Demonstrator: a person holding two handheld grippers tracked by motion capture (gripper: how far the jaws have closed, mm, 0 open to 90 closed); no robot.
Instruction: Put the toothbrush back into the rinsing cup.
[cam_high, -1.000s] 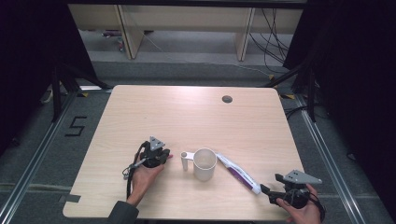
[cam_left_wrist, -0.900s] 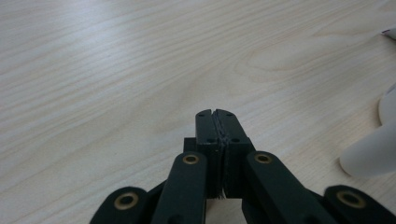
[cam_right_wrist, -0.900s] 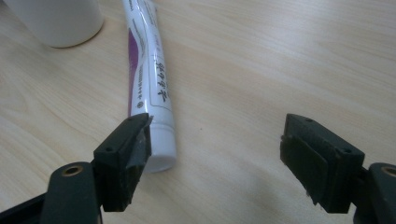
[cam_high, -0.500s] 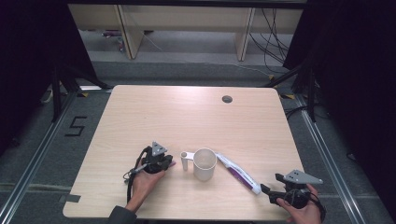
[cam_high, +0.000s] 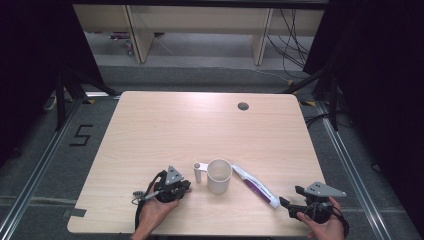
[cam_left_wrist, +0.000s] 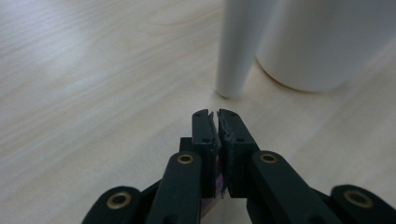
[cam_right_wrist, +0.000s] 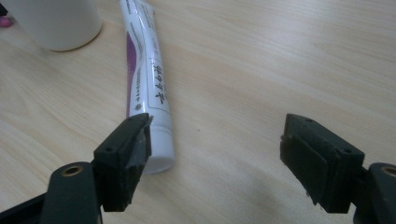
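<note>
A white cup (cam_high: 219, 175) stands near the table's front edge, with a white upright handle (cam_high: 199, 171) on its left. A white and purple toothpaste tube (cam_high: 255, 186) lies to the right of the cup, cap end toward the front right. My left gripper (cam_high: 186, 186) sits just left of the handle and points at it; its jaws are shut with nothing seen between the tips (cam_left_wrist: 215, 114), a short way from the handle (cam_left_wrist: 236, 46) and cup (cam_left_wrist: 322, 42). My right gripper (cam_high: 292, 196) is open; its left jaw is beside the tube's cap end (cam_right_wrist: 156, 140), apart from it.
The wooden table (cam_high: 200, 130) has a round cable hole (cam_high: 243, 106) at the back right. Both hands rest at the near edge. Shelving legs and cables are on the floor beyond the table, and a "5" mark (cam_high: 82, 135) is on the floor at left.
My left gripper has moved toward the near edge and now points at the cup's handle. The right gripper, cup and tube have stayed put.
</note>
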